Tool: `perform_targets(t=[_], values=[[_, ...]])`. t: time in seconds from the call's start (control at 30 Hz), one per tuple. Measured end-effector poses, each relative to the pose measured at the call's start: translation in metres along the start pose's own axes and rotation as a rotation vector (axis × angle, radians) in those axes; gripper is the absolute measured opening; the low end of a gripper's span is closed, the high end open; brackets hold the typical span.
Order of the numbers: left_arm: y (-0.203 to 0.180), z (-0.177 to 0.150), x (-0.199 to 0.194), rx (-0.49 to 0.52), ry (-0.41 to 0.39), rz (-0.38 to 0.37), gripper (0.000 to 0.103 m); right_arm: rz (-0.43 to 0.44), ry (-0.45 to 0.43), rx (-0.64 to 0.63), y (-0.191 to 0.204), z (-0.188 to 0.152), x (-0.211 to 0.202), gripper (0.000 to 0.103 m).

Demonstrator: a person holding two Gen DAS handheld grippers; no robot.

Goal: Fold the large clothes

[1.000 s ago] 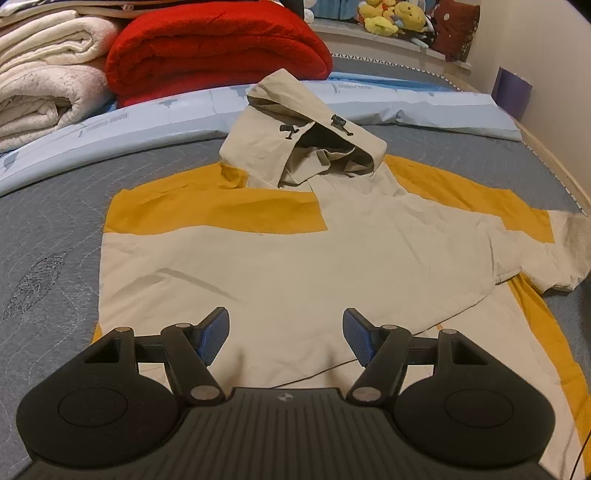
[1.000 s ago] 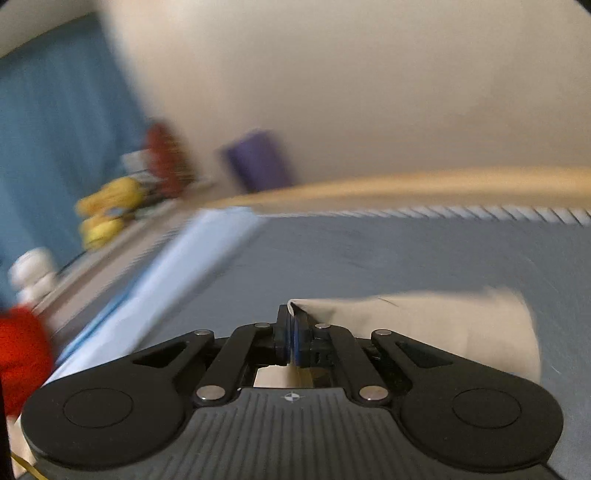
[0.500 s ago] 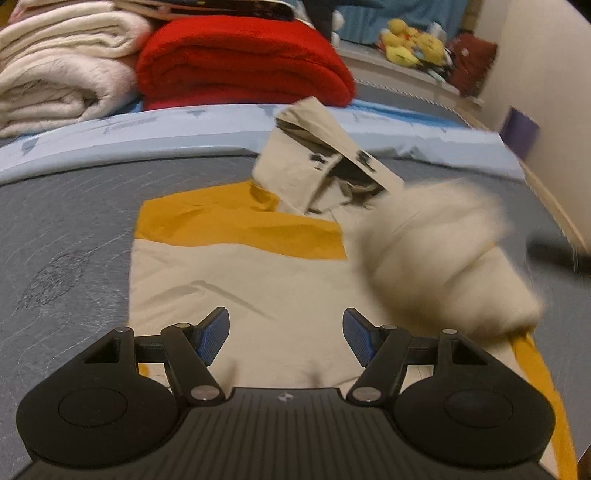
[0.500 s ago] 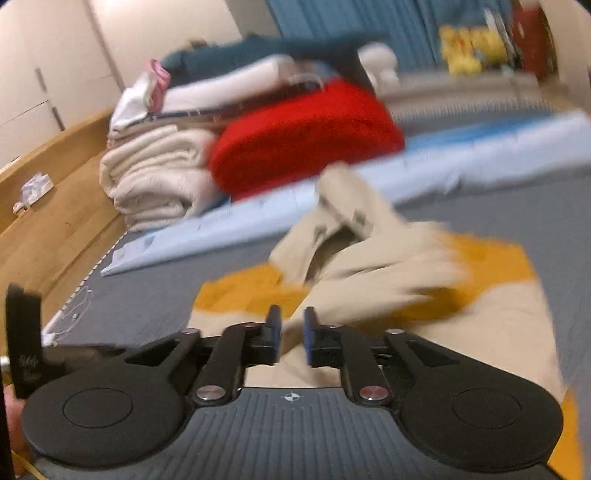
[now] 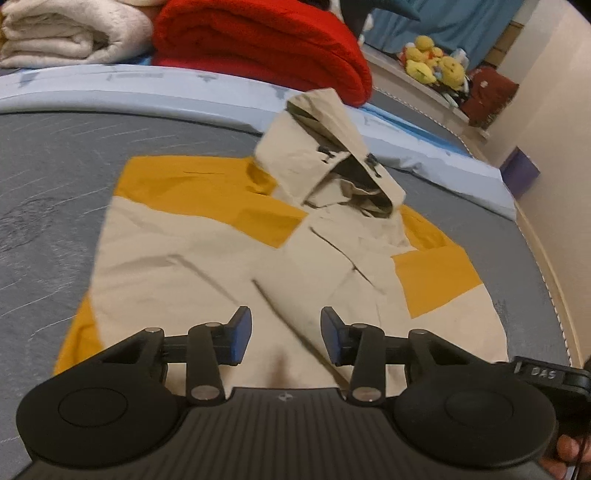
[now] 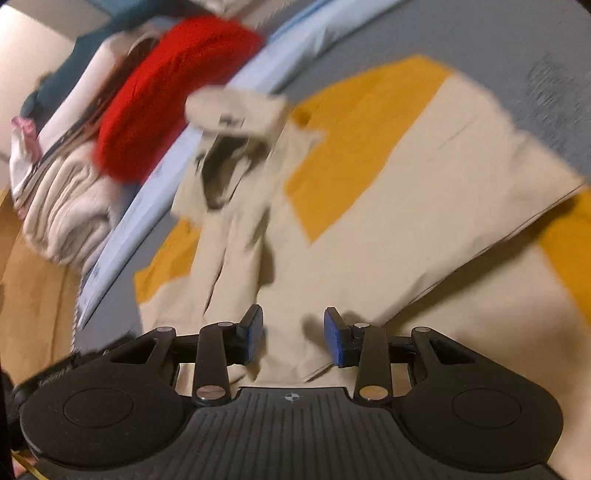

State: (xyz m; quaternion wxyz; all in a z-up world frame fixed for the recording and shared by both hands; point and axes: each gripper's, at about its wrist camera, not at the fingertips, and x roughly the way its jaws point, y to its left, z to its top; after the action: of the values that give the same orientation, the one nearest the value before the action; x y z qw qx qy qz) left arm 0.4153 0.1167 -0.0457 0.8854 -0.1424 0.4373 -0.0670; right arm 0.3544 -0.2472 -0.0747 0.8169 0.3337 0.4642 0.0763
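right sleeve now folded in across the jacket (image 5: 229, 266) chest on the grey bed (image 5: 55, 166). right gripper (image 6: 293, 334) jaws just opened, left gripper (image 5: 286, 336) jaws just narrowed, both spread and empty. hem lies just ahead of both; hood (image 5: 332, 147) far end.

The jacket (image 5: 207, 258) was mostly beige with mustard-yellow blocks across the shoulders, plus a beige hood (image 5: 332, 147) at 12 o'clock showing dark toggles. The bed cover (image 5: 55, 166) under it was grey with faint stitched lines. At 11 o'clock sat a bright red blanket (image 5: 258, 40) next to cream towels (image 5: 66, 33). Yellow plush toys (image 5: 432, 66) at 1 o'clock, blue curtain (image 5: 461, 18) behind.
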Motion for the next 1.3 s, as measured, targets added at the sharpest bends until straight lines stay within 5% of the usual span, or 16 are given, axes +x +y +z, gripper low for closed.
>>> perform_targets(t=[0.43, 0.63, 0.77, 0.83, 0.9, 1.1, 1.17, 1.23, 1.3], values=[[0.015, 0.013, 0.014, -0.047, -0.014, 0.054, 0.044, 0.086, 0.06, -0.123, 0.037, -0.006, 0.042, 0.046], [0.051, 0.025, -0.007, -0.1, -0.049, 0.088, 0.044, 0.03, 0.064, -0.182, 0.054, -0.012, 0.072, 0.046], [0.07, 0.03, -0.017, -0.118, -0.056, 0.101, 0.044, 0.022, -0.002, -0.253, 0.066, -0.008, 0.076, 0.037], [0.077, 0.031, -0.021, -0.122, -0.058, 0.106, 0.044, 0.029, -0.042, -0.303, 0.072, -0.006, 0.073, 0.008], [0.083, 0.032, -0.025, -0.126, -0.062, 0.113, 0.044, 0.052, -0.098, -0.357, 0.079, -0.004, 0.067, 0.003], [0.103, 0.037, -0.036, -0.165, -0.081, 0.132, 0.044, 0.04, -0.609, -0.58, 0.124, -0.011, -0.002, 0.003], [0.108, 0.039, -0.039, -0.181, -0.086, 0.136, 0.044, 0.096, -0.705, -0.709, 0.144, -0.027, -0.014, 0.003], [0.111, 0.04, -0.039, -0.194, -0.085, 0.136, 0.044, 0.176, -0.663, -0.804, 0.156, -0.039, -0.01, 0.009], [0.116, 0.041, -0.039, -0.221, -0.082, 0.13, 0.044, 0.238, -0.467, -0.867, 0.163, -0.043, 0.01, 0.023]])
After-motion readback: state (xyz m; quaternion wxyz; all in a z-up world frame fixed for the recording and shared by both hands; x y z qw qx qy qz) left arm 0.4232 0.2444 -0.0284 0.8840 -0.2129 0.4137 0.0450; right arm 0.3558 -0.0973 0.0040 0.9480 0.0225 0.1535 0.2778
